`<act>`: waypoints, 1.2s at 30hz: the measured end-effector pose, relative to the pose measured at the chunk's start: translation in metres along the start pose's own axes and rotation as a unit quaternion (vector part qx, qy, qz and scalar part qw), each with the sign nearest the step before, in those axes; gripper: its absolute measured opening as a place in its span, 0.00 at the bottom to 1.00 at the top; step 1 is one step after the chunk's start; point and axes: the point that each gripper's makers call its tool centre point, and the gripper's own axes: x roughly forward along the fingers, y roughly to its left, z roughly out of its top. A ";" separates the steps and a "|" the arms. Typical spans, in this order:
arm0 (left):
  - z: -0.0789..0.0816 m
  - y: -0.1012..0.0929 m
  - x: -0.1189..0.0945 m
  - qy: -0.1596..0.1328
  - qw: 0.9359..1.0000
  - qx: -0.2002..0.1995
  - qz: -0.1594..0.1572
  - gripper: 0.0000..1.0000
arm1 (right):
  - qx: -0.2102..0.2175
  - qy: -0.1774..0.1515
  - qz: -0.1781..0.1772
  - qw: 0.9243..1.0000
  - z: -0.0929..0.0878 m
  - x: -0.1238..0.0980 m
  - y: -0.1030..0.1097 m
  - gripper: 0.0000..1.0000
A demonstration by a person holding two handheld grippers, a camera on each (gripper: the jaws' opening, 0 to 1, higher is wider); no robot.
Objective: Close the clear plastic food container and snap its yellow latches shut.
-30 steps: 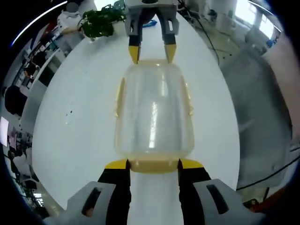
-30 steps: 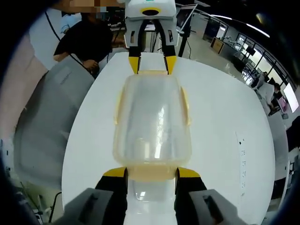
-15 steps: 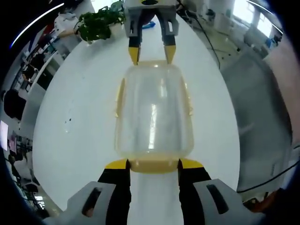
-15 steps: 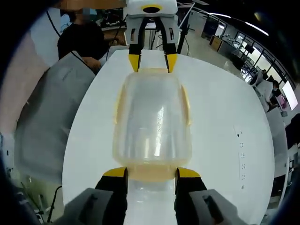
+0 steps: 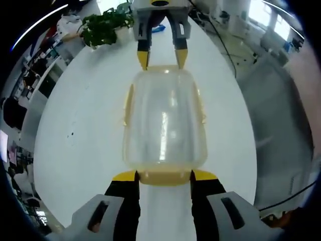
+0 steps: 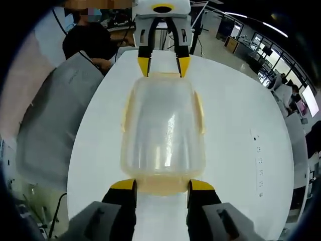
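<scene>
The clear plastic container (image 5: 164,120) lies lengthwise on the white table (image 5: 80,130) with its lid on. Thin yellow side latches (image 5: 128,103) run along its long edges. My left gripper (image 5: 164,175) stands open at the near end, its jaws on either side of the yellow end latch (image 5: 164,178). My right gripper (image 5: 161,57) stands open at the far end, its tips at the container's rim. In the right gripper view the same container (image 6: 163,125) lies between my right gripper (image 6: 161,185), whose jaws flank the yellow end latch (image 6: 161,188), and my left gripper (image 6: 163,65).
A potted plant (image 5: 103,25) stands at the far left of the table. A grey covered object (image 5: 281,115) sits beside the table's right edge, seen as the grey cover (image 6: 47,120) in the right gripper view. A person in black (image 6: 85,42) is behind it. Cables (image 5: 223,42) trail off the table.
</scene>
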 end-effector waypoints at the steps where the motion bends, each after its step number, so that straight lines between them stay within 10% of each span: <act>1: 0.001 0.000 0.001 -0.001 1.000 0.000 0.000 0.37 | 0.000 0.000 0.000 1.000 -0.001 0.000 0.000 0.36; 36: 0.026 0.002 0.025 -0.019 1.000 -0.017 -0.008 0.37 | -0.005 0.017 0.021 1.000 -0.033 -0.009 -0.006 0.37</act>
